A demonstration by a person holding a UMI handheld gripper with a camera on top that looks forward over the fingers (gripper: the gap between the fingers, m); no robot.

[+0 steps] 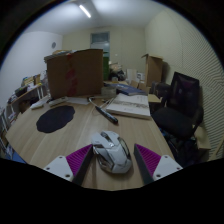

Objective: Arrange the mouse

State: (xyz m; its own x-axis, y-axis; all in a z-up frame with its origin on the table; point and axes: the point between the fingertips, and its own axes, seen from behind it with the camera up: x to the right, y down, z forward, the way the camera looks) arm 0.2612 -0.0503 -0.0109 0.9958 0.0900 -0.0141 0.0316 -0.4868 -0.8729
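- The mouse (112,151) lies on the desk (80,128) between the two fingers of the tongs (111,163), slightly ahead of the tips, its long axis roughly along the fingers and skewed a little.
- The tongs are spread wide; a gap shows at either side, so neither pad (70,160) presses on the mouse.
- Judging from this, closing straight in should catch its flanks.
- Beyond and left of the tongs sits a round dark mat (55,118); farther off, a cardboard box (75,70), papers (128,105) and an office chair (180,105).
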